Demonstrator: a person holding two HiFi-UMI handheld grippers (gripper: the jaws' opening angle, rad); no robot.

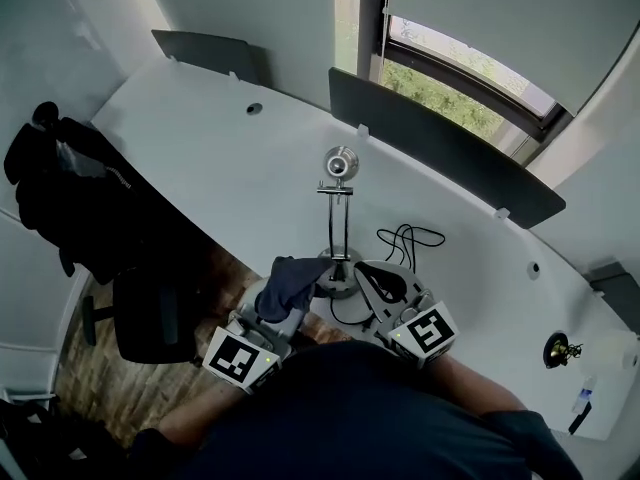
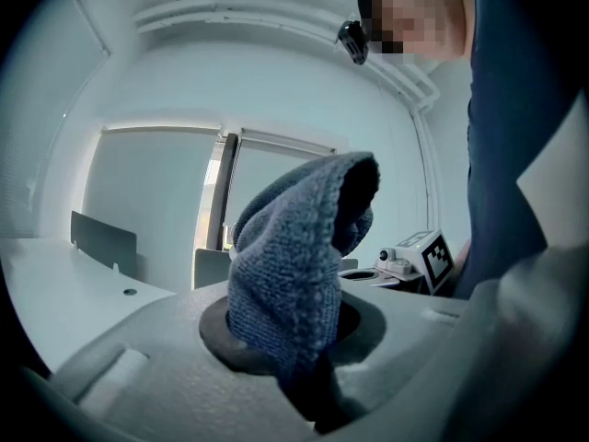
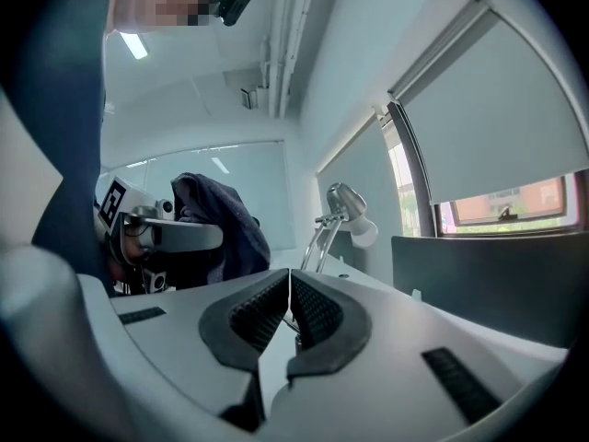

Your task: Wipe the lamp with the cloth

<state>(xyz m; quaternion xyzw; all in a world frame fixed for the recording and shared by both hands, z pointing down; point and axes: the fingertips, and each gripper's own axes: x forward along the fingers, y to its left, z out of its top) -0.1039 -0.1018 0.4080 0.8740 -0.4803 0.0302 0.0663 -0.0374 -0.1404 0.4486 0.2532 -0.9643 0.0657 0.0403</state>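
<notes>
A chrome desk lamp stands on the white curved desk, its round base close to the near edge. My left gripper is shut on a dark blue cloth, held just left of the lamp base. In the left gripper view the cloth stands bunched up out of the left gripper. My right gripper sits just right of the base. In the right gripper view the right gripper is shut with nothing in it, and the lamp stands beyond it, the cloth to the left.
A black cable loops on the desk right of the lamp. Dark partition panels line the far edge below a window. A chair with a black jacket stands at the left. Small objects lie at the far right.
</notes>
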